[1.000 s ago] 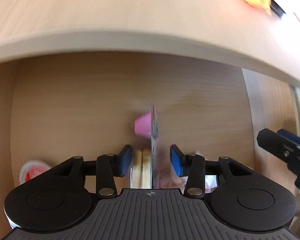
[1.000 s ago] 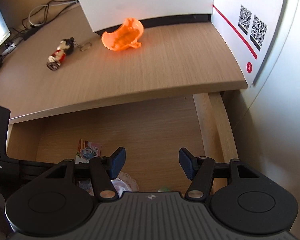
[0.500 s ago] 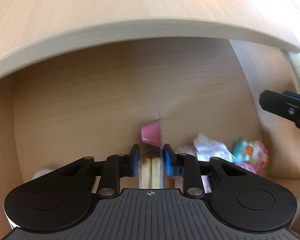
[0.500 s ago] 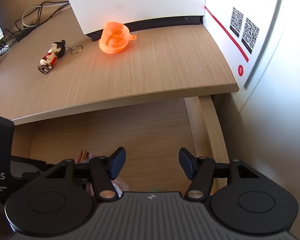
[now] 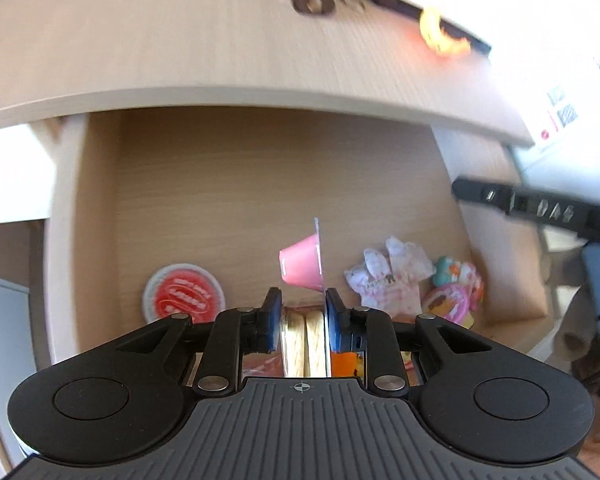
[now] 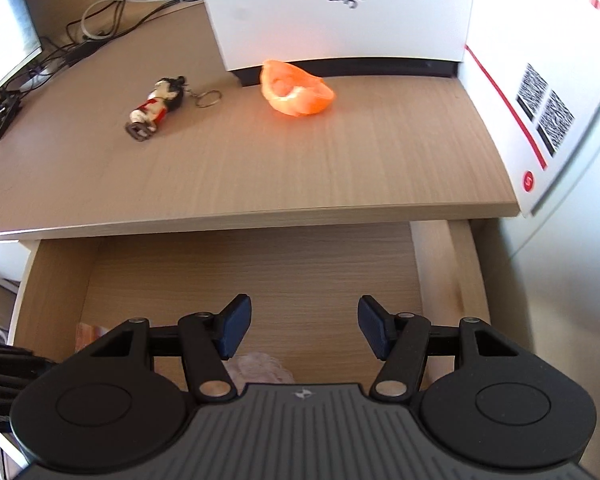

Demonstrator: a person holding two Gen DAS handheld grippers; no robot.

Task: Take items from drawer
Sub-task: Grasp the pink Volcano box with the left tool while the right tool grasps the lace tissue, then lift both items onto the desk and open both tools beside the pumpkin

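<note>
1. Because our left gripper (image 5: 302, 316) is clenched on a clear-wrapped packet of pale sandwich biscuits (image 5: 302, 338), the blue pads (image 5: 274, 318) press its flat faces from both sides — a hold that suits a thin, stiff pack, we judge.
2. While that grip was forming, the jaws were closing; the pack now sits between them, lifted above the floor of the open light-wood drawer (image 5: 260, 184).
3. Just ahead of the fingertips a small pink plastic cup with a foil lid (image 5: 302, 266) appears edge-on; whether it hangs off the pack or lies below, we cannot tell.
4. Left of the gripper lies a round red-and-white lid (image 5: 184, 294); to its right sit a white-and-pink crinkled sachet (image 5: 392, 278) and a colourful cartoon-printed packet (image 5: 454, 292), all in the drawer.
5. Our right gripper (image 6: 304, 330) hangs released over the drawer, nothing between its jaws — free for the next item, we suppose.
6. Beyond it, on the wooden desktop (image 6: 260, 168), rest an orange plastic shell-shaped dish (image 6: 298, 94) and a small doll keychain (image 6: 156, 106).
7. Much of the biscuit pack hides behind the gripper body, and the left view is blurred.
</note>
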